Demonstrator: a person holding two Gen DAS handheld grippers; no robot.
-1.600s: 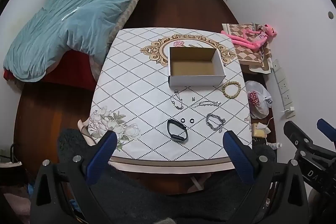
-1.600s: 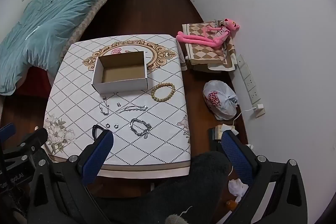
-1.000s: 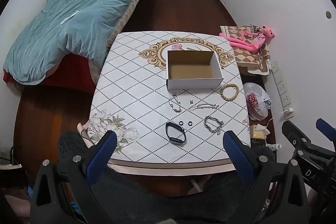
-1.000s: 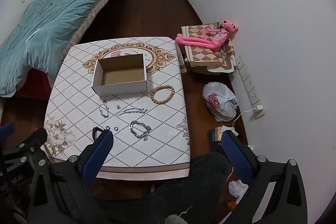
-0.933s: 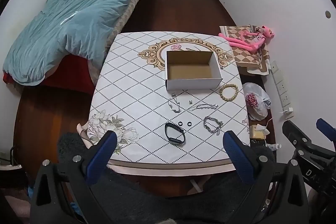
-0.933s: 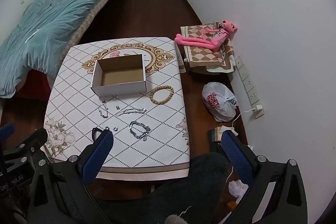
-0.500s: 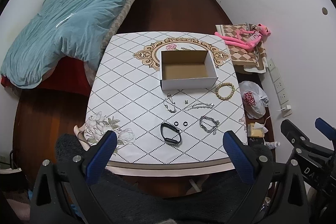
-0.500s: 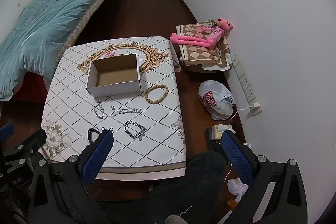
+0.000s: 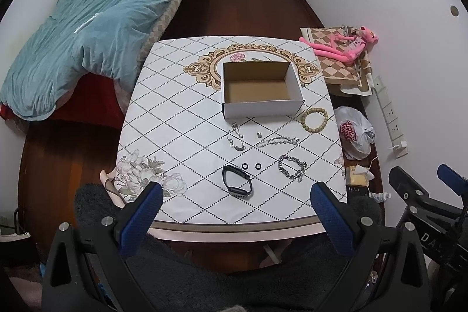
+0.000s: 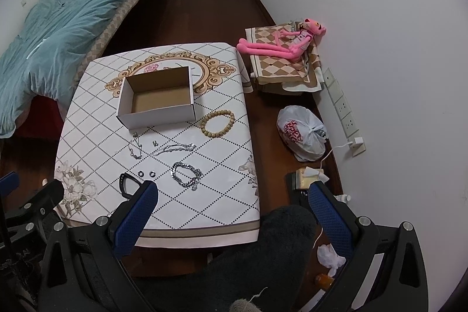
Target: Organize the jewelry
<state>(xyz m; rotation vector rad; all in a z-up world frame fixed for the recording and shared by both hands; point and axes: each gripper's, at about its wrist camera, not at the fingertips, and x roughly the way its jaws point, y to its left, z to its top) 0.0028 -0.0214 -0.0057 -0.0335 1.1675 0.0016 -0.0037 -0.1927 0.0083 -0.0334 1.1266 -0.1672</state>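
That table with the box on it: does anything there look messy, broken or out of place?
Nothing looks broken or spilled. The box sits upright and empty on the table, and the jewelry lies loose in front of it: a bead bracelet, thin chains, a chunky chain, two small rings and a black band, none yet sorted.

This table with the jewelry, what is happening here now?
A person holds two tools, the left tool and the right tool, both open and empty, above the near edge of the white diamond-patterned table. Nothing is sorted yet: the open white cardboard box is empty, and the beige beaded bracelet, silver chain bracelet and black band lie loose.
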